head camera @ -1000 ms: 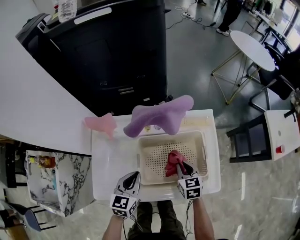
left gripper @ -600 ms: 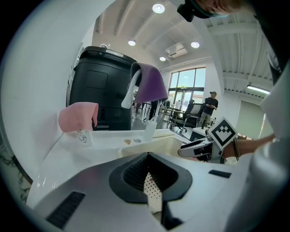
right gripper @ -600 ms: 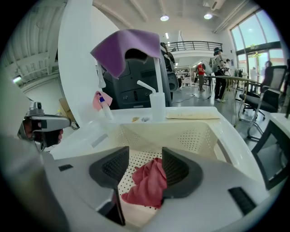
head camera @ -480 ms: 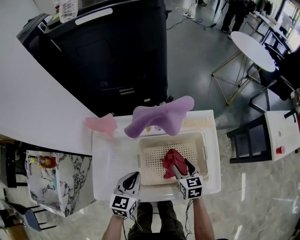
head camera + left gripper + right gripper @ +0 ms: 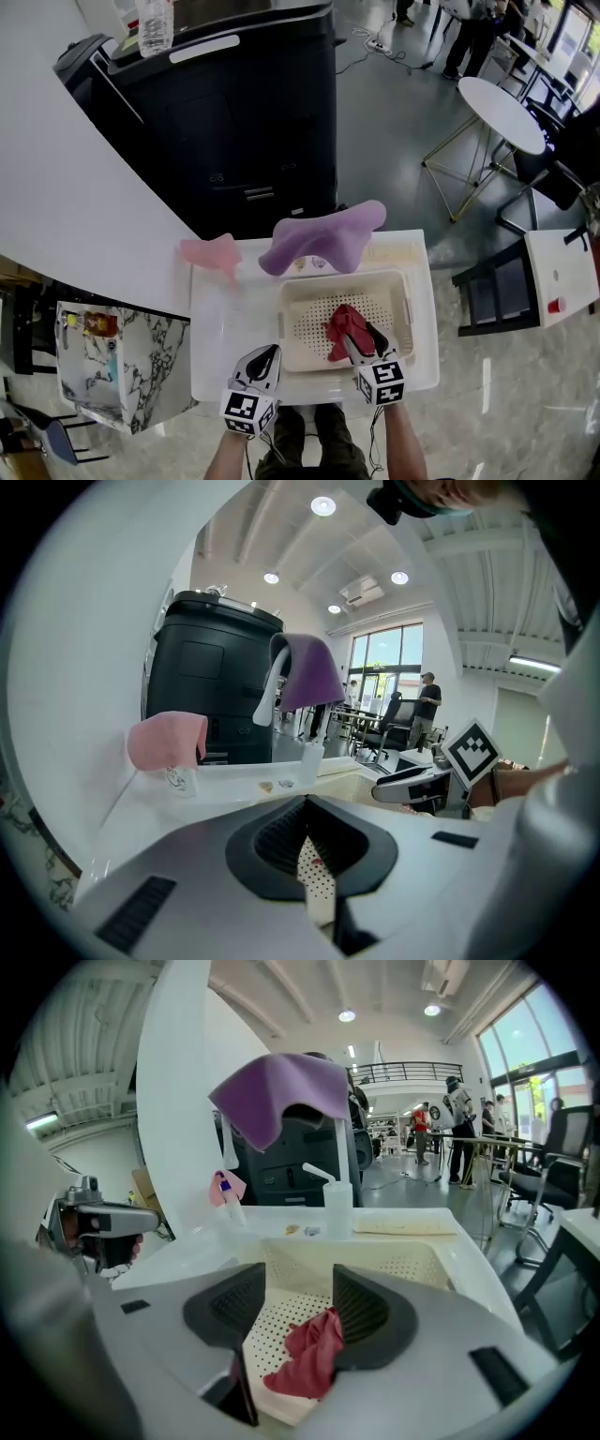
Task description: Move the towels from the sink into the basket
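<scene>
The red towel (image 5: 344, 328) lies crumpled on the perforated floor of the cream basket (image 5: 296, 292), which sits in the right part of the white sink (image 5: 217, 323). The right gripper (image 5: 362, 339) hangs over it with jaws spread wide. They have just been opening, and the right gripper view shows the cloth below and between them, nearer the right jaw and not pinched. Step in hand, as judged: release and withdraw. Raise the right gripper straight up until both jaws are above the basket rim before moving sideways. Confirm that no fold rides up with the right jaw, because a snagged corner could drag the towel back out. The left gripper (image 5: 267, 352) is held over the near edge of the sink, jaws pressed together with nothing between them. Two towels are not yet in the basket. A purple towel (image 5: 321, 239) is draped over what appears to be the tap at the back of the sink, and a pink towel (image 5: 210, 251) over an object at the back left corner. For either, approach from above, grip a thick fold, and lift until the cloth clears its support.
</scene>
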`<state>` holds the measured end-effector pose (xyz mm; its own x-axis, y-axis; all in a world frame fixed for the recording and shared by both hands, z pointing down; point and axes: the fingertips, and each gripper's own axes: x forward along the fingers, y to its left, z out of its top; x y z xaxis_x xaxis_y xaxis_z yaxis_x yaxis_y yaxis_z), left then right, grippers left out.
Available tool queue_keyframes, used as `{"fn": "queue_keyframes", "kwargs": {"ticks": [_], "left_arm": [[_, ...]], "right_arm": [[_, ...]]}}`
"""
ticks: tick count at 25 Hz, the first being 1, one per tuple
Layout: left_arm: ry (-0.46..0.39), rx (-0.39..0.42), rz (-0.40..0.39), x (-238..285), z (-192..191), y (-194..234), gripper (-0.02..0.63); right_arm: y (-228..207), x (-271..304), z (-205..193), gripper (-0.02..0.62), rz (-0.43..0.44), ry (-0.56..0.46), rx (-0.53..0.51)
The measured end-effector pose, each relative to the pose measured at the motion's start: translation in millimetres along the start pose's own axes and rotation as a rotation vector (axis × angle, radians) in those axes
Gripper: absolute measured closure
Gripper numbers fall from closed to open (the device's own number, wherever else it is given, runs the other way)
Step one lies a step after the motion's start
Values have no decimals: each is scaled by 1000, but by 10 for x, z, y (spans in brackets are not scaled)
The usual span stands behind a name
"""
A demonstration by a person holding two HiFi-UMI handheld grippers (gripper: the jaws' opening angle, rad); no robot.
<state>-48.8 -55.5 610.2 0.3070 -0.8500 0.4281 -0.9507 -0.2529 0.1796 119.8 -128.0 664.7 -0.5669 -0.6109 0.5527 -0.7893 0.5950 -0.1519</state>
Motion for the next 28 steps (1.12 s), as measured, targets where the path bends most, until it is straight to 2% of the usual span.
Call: {"fn": "queue_keyframes", "kwargs": {"ticks": [7,16,22,28], "left_arm": [[-57,17,12,-253,280,19,603],[-162,33,37,-701,708,138,603],[-211,44,53,-1022,835,312,603],[-242,42,78,-1337,839,578,603]], "right_arm": [[348,-275,342,406,13,-89,-35],[939,-773,970,492,23,-260,-90],[1470,-855,1147,540,61,-306,-142],[1934,-803,1264,546,93,-330,-173]]}}
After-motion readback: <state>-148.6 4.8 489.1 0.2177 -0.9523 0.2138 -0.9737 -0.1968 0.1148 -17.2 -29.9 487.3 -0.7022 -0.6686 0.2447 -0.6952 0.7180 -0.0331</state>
